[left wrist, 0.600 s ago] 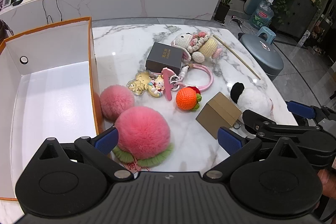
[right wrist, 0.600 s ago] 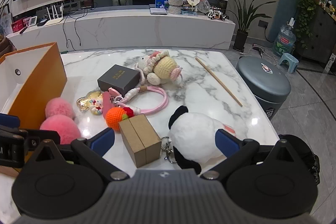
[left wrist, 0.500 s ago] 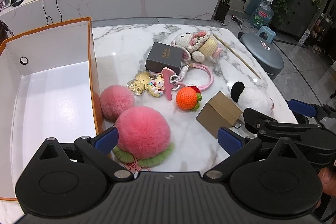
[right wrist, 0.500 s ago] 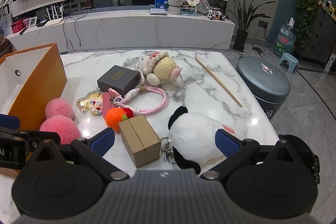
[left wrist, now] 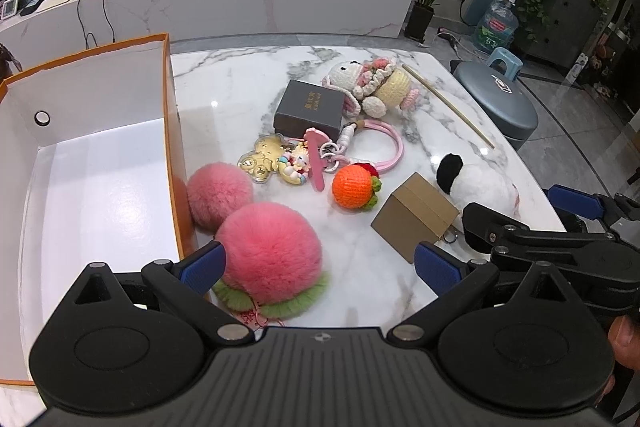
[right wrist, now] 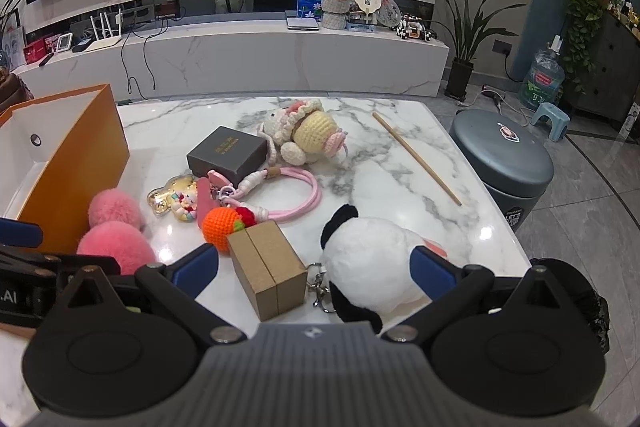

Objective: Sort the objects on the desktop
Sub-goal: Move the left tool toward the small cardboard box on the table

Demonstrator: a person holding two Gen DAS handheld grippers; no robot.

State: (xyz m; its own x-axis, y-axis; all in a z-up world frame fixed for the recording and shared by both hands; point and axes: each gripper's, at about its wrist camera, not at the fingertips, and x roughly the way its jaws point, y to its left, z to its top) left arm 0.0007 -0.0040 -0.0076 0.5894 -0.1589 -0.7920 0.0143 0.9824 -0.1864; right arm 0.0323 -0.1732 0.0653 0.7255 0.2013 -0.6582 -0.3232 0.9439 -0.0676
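Two grippers are in view, both with jaws spread wide and nothing clamped. The left gripper [left wrist: 318, 263] hangs above the near edge of the marble table [left wrist: 236, 95], its fingers flanking the large pink pompom [left wrist: 269, 255] without pressing it. The right gripper [right wrist: 316, 267] hangs over the brown cardboard box [right wrist: 269, 273] and the panda plush [right wrist: 370, 261], its pads touching neither as far as can be seen. One open orange box [left wrist: 80, 163] with a white interior stands at the left side of the table; no item is visible inside it. Pompoms: two, the large one and a small pink pompom [left wrist: 219, 191] just beside the orange box wall, touching each other. Small boxes: two, the brown one and one dark grey box [left wrist: 310, 107] farther back. Plush or crochet toys: three, namely the panda, one crochet doll [left wrist: 370, 89] beside the grey box, and one orange crochet ball [left wrist: 354, 188] near the brown box. Also present: one pink strap [left wrist: 380, 143], a cluster of keychain charms [left wrist: 280, 163] whose exact count cannot be told, and one wooden stick [left wrist: 448, 111] lying apart toward the far right edge.
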